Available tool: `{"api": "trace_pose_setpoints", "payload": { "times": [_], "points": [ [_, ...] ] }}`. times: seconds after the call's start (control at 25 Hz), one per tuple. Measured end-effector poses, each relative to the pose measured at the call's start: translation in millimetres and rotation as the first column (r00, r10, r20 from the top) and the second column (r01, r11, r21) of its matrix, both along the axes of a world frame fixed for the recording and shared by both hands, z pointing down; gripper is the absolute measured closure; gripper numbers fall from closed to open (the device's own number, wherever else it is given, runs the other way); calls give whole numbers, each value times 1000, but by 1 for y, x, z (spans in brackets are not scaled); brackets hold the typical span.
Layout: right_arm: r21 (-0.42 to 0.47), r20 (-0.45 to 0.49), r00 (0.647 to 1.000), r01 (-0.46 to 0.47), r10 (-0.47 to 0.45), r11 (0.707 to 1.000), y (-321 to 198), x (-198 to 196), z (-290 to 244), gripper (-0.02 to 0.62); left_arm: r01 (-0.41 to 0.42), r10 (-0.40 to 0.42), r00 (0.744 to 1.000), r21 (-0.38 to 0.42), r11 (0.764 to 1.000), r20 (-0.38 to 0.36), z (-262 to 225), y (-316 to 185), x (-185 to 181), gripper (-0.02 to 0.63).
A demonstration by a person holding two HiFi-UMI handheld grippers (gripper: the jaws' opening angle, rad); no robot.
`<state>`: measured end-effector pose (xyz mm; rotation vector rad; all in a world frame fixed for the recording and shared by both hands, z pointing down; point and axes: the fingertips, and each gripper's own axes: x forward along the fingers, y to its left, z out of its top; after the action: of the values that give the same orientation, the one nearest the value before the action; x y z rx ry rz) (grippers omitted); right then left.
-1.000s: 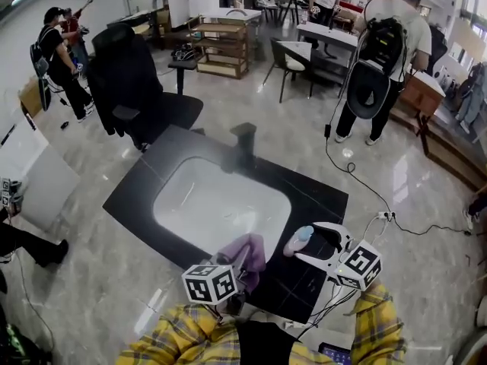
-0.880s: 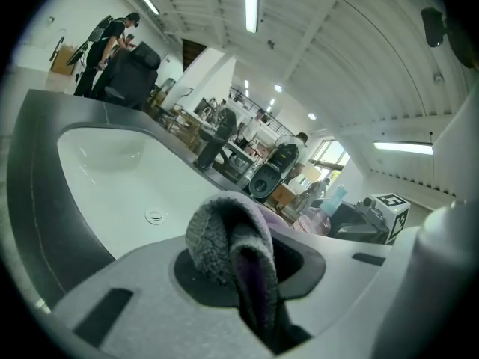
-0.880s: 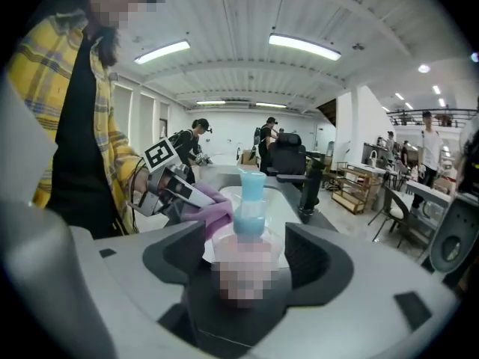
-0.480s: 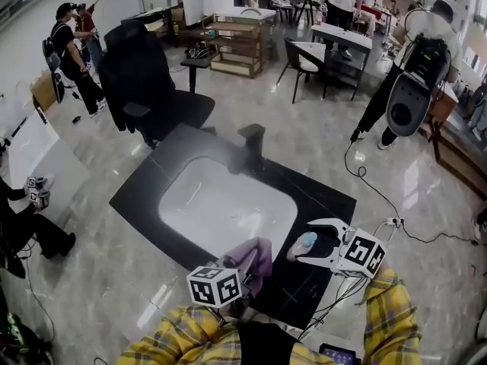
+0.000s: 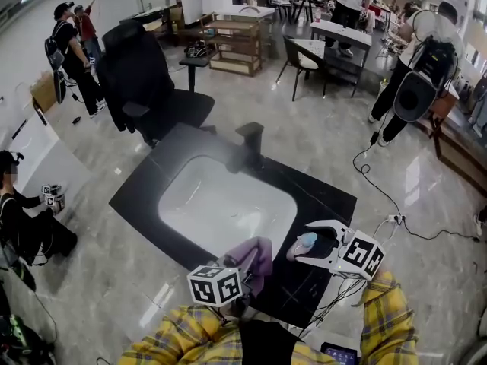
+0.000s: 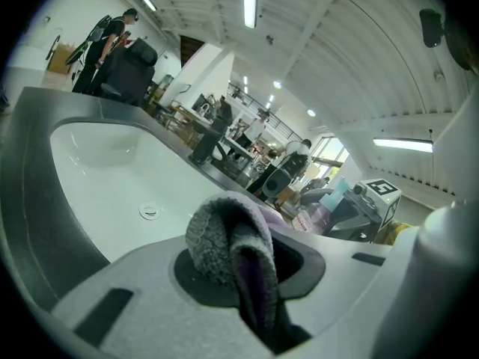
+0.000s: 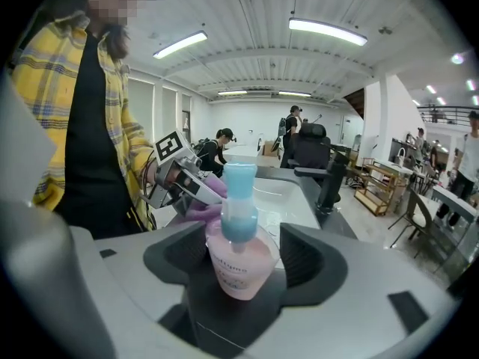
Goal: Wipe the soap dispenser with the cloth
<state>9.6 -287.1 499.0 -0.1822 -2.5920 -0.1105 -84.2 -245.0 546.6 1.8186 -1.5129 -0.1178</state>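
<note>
Both arms reach forward over the near edge of the dark surface (image 5: 316,196). The left tongs (image 5: 245,263) pinch the purple cloth (image 5: 257,252). The right tongs (image 5: 310,244) are clamped on the pink soap dispenser (image 5: 301,243), which sits just right of the cloth.

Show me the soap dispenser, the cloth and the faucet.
soap dispenser (image 7: 236,264), right gripper view, on its pink body.
cloth (image 6: 223,236), left gripper view, on its bunched top fold.
faucet (image 5: 250,141), head view, on its dark upright column.
</note>
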Motion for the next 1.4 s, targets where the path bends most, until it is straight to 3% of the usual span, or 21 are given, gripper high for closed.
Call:
{"api": "trace_pose_setpoints", "payload": {
  "times": [0.24,0.48,0.64,0.92,1.2,1.4],
  "points": [
    [11,23,980,-196,196,981,-12,1,-2,304,-12,12,1000,0,1000,-2,-1,-3,0,548],
    [22,60,903,-428,426,904,-16,9,-2,304,-37,37,999,7,999,-7,-2,3,9,548],
    [27,72,827,-560,557,828,-20,15,-5,304,-62,62,998,10,998,-11,-7,7,16,548],
    [28,80,650,-759,756,650,-28,26,-5,304,-95,95,995,13,995,-18,-8,13,23,548],
    [35,88,535,-845,840,534,-28,30,-6,304,-112,112,993,21,994,-27,-15,20,24,548],
    [80,77,424,-905,902,418,-29,33,-4,304,-117,118,993,31,993,-23,-19,25,20,548]
  ]
}}
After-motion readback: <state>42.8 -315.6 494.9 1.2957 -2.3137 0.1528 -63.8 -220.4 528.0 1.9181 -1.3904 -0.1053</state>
